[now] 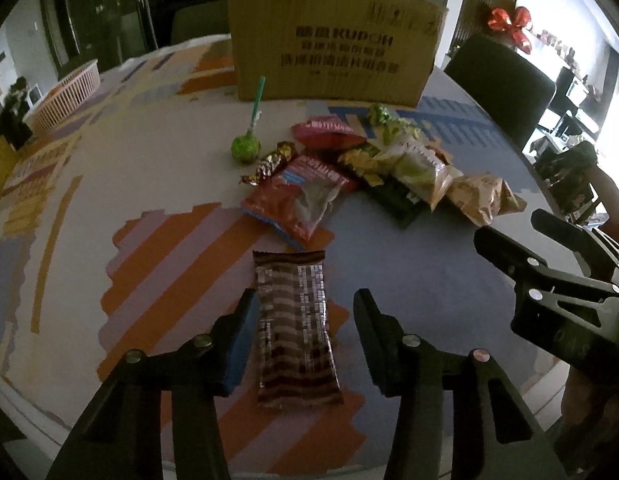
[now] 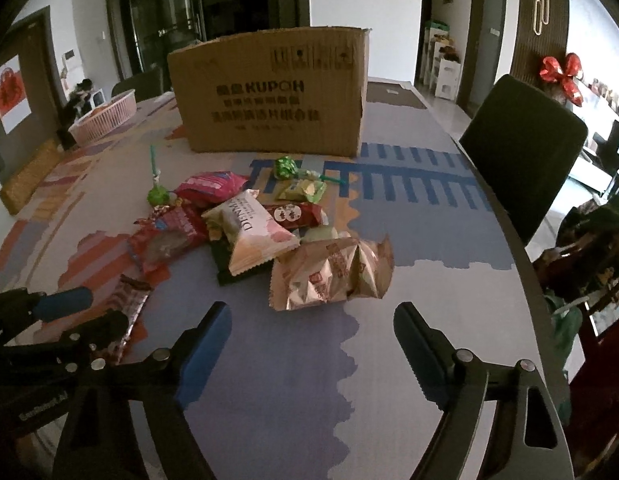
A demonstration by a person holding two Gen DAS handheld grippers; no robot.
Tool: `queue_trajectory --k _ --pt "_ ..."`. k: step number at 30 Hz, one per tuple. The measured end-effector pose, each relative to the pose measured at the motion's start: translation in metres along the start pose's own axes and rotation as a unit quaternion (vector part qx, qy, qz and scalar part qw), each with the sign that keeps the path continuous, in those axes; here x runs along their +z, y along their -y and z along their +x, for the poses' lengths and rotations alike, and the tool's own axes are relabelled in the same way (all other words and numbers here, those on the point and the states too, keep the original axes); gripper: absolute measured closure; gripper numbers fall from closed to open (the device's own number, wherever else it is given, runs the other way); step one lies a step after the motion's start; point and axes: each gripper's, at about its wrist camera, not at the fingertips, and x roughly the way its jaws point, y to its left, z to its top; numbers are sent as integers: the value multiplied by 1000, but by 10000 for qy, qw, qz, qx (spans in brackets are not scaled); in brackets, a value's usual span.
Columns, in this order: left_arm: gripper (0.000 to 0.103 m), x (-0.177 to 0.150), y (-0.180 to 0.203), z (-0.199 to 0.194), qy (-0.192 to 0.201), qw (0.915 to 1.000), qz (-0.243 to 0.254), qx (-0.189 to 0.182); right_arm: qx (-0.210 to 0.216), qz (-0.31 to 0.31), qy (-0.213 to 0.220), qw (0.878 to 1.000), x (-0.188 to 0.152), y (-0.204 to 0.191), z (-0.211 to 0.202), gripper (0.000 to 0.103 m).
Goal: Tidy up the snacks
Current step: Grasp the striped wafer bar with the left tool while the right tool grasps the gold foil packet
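Note:
A pile of snack packets (image 1: 373, 164) lies mid-table in front of a cardboard box (image 1: 333, 44); it also shows in the right wrist view (image 2: 261, 232), as does the box (image 2: 273, 96). A brown striped wafer bar (image 1: 295, 328) lies flat between the fingers of my open left gripper (image 1: 305, 312), touching neither. A green lollipop (image 1: 245, 148) lies left of the pile. My right gripper (image 2: 313, 320) is open and empty, just short of a crumpled beige packet (image 2: 329, 276). It shows at the right of the left wrist view (image 1: 521, 232). The bar shows beside the left gripper (image 2: 129, 308).
A pink basket (image 2: 105, 116) stands at the table's far left. A dark chair (image 2: 521, 148) stands at the right edge of the table. The patterned tablecloth (image 1: 149, 216) covers the round table, whose near edge runs just below my grippers.

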Motion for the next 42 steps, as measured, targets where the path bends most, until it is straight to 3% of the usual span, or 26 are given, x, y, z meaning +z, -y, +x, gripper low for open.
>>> queue_trajectory --k 14,20,24,26,28,32,33,36,42 --pt "63 10 1 18 -150 9998 4 93 91 73 -108 9999 13 6 23 22" --pt "79 15 -1 20 -66 9998 1 162 93 101 -148 9998 17 11 32 22" --pt "80 16 -1 22 -42 9999 20 165 137 111 -194 9997 21 12 39 26" --pt "74 17 1 23 -69 9996 119 230 199 147 -253 9994 21 13 44 28" --pt "42 16 4 25 -210 9993 201 217 247 192 -291 9991 21 14 47 28" --pt "40 11 3 28 -359 9989 241 197 261 196 -321 9990 21 14 51 31" --pt "42 11 2 28 -354 9990 221 168 249 183 -320 9990 21 14 51 32" --pt "63 13 2 26 -272 9993 226 113 255 178 -354 9989 20 13 54 37" --pt "68 15 4 25 -263 9994 211 -39 259 155 -281 9991 20 14 52 50"
